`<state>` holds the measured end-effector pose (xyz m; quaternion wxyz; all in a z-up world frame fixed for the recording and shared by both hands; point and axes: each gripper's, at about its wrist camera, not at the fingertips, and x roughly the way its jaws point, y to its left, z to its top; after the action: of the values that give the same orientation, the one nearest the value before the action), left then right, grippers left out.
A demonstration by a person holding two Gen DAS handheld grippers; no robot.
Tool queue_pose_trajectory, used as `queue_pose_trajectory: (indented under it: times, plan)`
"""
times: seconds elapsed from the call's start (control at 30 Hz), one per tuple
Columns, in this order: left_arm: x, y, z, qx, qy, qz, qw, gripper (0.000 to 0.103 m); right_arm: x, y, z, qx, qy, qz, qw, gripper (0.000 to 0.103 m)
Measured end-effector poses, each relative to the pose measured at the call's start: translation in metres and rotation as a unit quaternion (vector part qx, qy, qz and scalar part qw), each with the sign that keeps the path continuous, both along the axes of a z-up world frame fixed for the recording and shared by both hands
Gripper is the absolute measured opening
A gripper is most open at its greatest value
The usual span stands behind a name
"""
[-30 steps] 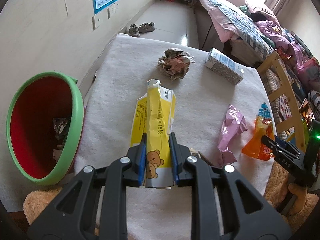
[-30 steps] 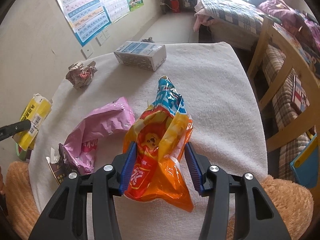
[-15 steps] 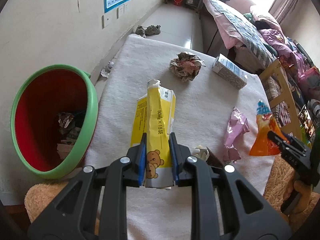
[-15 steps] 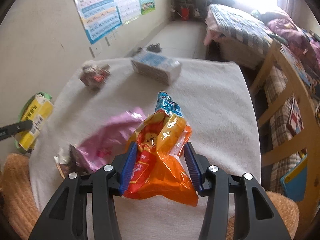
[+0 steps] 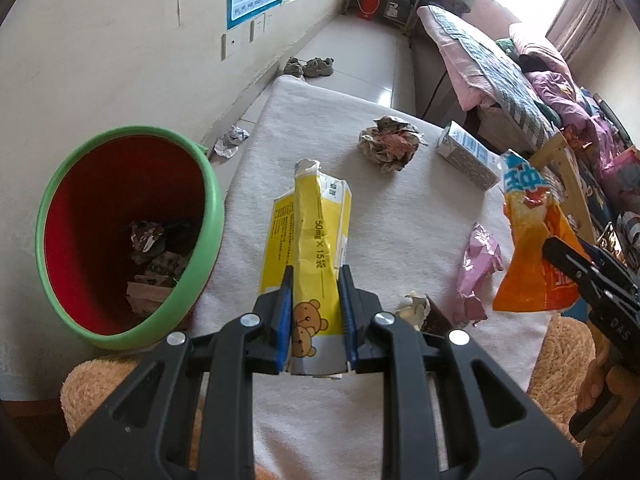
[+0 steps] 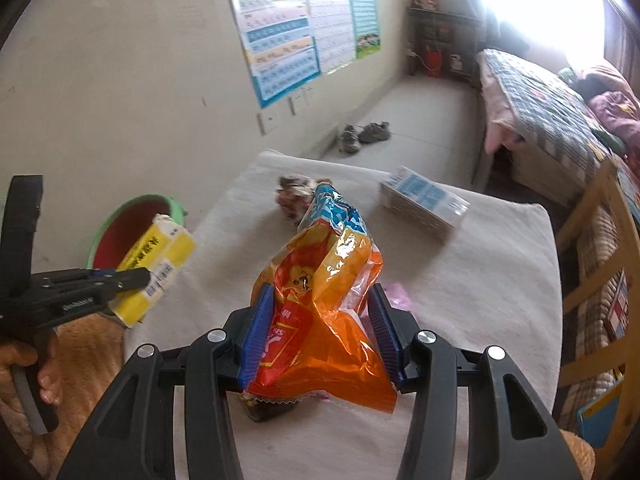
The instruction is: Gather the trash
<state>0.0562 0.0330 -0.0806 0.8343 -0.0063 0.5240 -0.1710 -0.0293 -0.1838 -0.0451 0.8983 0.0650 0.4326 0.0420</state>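
Observation:
My left gripper (image 5: pixel 314 312) is shut on a flattened yellow box (image 5: pixel 316 236) with a bear print, held above the white-covered table (image 5: pixel 320 120). A green bin with a red inside (image 5: pixel 120 236) stands to its left, with trash in it. My right gripper (image 6: pixel 320 332) is shut on an orange snack bag (image 6: pixel 320 320), raised over the table. The bag also shows in the left wrist view (image 5: pixel 532 248), and the yellow box shows in the right wrist view (image 6: pixel 156 264).
A crumpled paper ball (image 5: pixel 390 146), a blue-white carton (image 5: pixel 468 156), a pink wrapper (image 5: pixel 480 264) and a small dark wrapper (image 5: pixel 424 312) lie on the table. A wooden chair (image 6: pixel 600 264) and a bed (image 6: pixel 540 108) stand to the right. Shoes (image 5: pixel 310 67) lie on the floor.
Both grippers have risen with their loads. The orange bag has lifted off the table, and the bin has come nearer to the left gripper's view.

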Motion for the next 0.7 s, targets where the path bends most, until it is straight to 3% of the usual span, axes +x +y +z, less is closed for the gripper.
queue_pose_trajectory:
  times: [0.37, 0.7]
  plan:
    - [0.0, 0.02, -0.001, -0.004, -0.002, 0.023, 0.9997, 0.021, 0.012, 0.035, 0.004, 0.004, -0.006, 0.039, 0.999, 0.047]
    - [0.005, 0.073, 0.006, -0.001, -0.014, 0.078, 0.9969, 0.021, 0.035, 0.08, -0.006, 0.023, 0.015, 0.092, 0.995, 0.047]
